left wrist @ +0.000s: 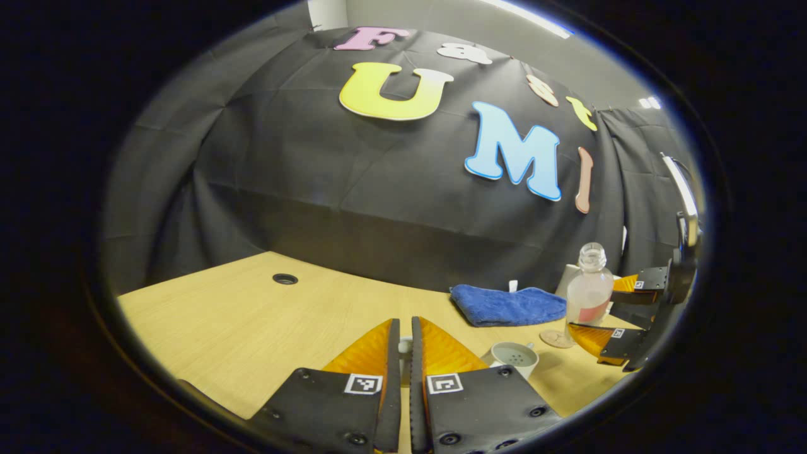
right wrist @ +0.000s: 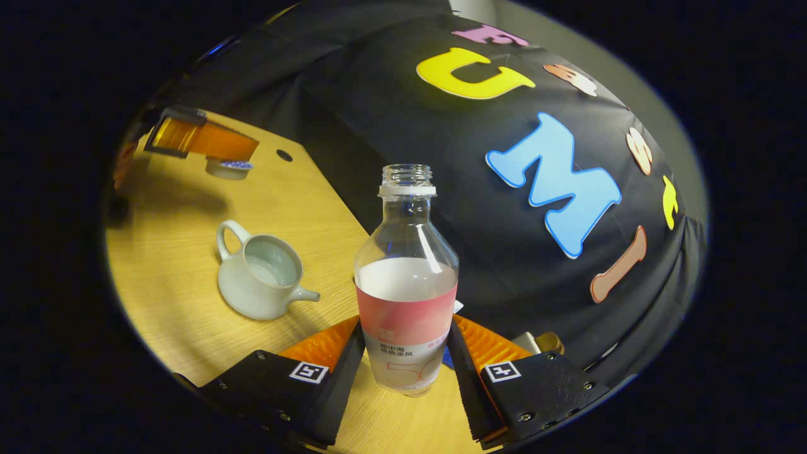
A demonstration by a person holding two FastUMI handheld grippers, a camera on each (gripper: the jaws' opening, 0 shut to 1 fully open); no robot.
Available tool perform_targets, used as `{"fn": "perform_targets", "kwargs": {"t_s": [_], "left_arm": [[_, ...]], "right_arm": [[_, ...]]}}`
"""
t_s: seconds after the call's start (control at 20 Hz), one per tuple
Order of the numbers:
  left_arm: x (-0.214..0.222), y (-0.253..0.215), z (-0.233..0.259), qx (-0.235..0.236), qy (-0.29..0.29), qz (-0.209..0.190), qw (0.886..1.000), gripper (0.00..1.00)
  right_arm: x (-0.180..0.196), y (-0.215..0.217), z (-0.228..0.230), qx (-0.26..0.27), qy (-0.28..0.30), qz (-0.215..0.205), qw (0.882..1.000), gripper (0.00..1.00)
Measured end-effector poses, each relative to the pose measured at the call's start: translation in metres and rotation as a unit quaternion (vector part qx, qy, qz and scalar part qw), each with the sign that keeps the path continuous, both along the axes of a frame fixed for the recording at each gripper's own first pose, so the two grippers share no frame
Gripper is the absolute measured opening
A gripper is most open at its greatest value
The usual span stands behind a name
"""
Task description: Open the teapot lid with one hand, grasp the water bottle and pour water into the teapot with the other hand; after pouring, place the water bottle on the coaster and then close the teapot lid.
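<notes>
Gripping the water bottle (right wrist: 406, 296) upright in your right hand-held gripper (right wrist: 406, 353), left hand-held gripper (left wrist: 405, 353) pinching the lid (right wrist: 228, 168), you should next seat it on the coaster (left wrist: 557, 338).

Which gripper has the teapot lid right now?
The left gripper: its jaws are closed on the small white lid, beyond the open teapot. The right gripper instead clamps the water bottle.

The bottle (right wrist: 406, 277) is clear glossy plastic. Left of it, the teapot (right wrist: 258, 277) looks smooth glazed ceramic on a matt wood-grain table (right wrist: 176, 296).
</notes>
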State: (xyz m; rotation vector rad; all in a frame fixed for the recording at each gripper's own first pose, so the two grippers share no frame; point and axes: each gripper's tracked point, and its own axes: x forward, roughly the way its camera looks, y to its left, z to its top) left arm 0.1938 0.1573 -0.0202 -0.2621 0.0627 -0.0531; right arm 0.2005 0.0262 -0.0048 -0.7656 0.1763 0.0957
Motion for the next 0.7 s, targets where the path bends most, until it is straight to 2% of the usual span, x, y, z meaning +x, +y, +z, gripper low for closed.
{"fn": "perform_targets", "kwargs": {"t_s": [0.1,0.3,0.5,0.7], "left_arm": [[0.000,-0.011,0.006,0.003,-0.008,-0.011,1.000,0.12],[-0.002,-0.020,0.007,0.010,-0.012,-0.023,1.000,0.12],[-0.004,-0.032,0.010,0.015,-0.014,-0.035,0.999,0.13],[-0.004,-0.041,0.005,0.027,-0.009,-0.043,0.999,0.13]], "right_arm": [[0.002,-0.012,0.002,0.064,0.013,-0.012,0.998,0.75],[0.011,-0.053,0.005,0.148,0.007,-0.047,0.988,0.75],[0.026,-0.085,0.003,0.251,-0.005,-0.064,0.966,0.75],[0.046,-0.097,0.007,0.277,-0.014,-0.073,0.958,0.75]]}}
